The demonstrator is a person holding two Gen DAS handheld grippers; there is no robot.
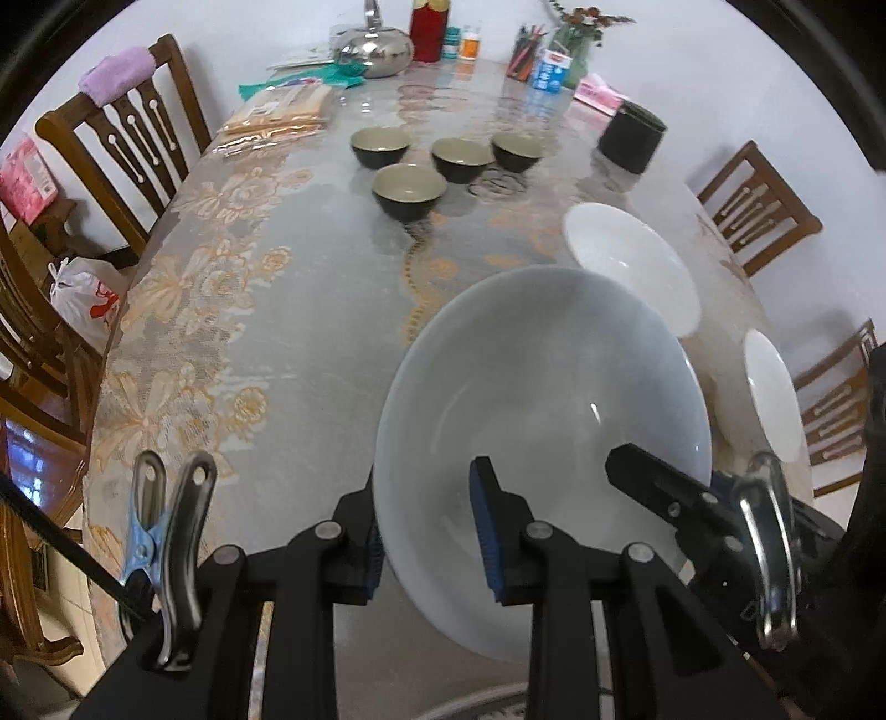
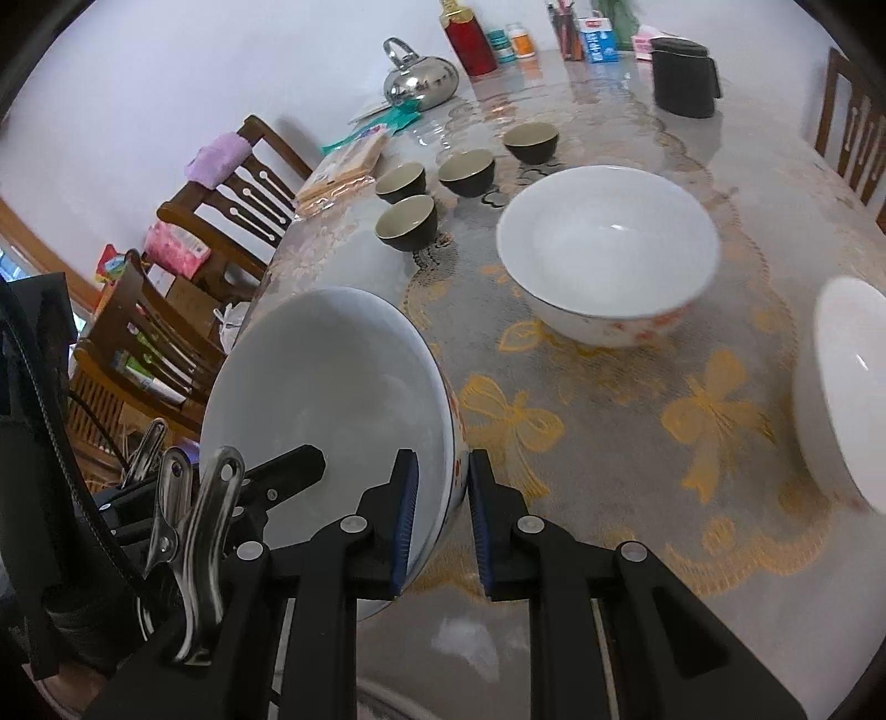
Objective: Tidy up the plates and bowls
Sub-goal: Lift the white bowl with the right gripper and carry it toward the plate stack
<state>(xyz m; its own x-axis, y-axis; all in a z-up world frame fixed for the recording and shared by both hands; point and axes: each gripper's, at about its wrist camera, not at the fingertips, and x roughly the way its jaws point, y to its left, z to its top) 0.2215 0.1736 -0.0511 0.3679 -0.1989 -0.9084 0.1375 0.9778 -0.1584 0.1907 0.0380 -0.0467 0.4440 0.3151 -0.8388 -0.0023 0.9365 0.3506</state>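
Observation:
A large white bowl (image 1: 542, 399) with a red flower pattern outside is held tilted above the table by both grippers. My left gripper (image 1: 426, 531) is shut on its left rim. My right gripper (image 2: 440, 526) is shut on its right rim (image 2: 443, 443); the right gripper's finger also shows in the left wrist view (image 1: 664, 493). A second large white bowl (image 2: 609, 249) stands on the table ahead, and a third (image 2: 841, 387) at the right edge. Several small dark bowls (image 1: 410, 191) (image 2: 407, 221) stand further back.
The table (image 2: 609, 415) has a lace cloth under clear plastic. At its far end stand a steel kettle (image 2: 421, 77), a red canister (image 2: 468, 39), a black container (image 2: 684, 77), pencils and a carton. Wooden chairs (image 1: 122, 144) line both sides.

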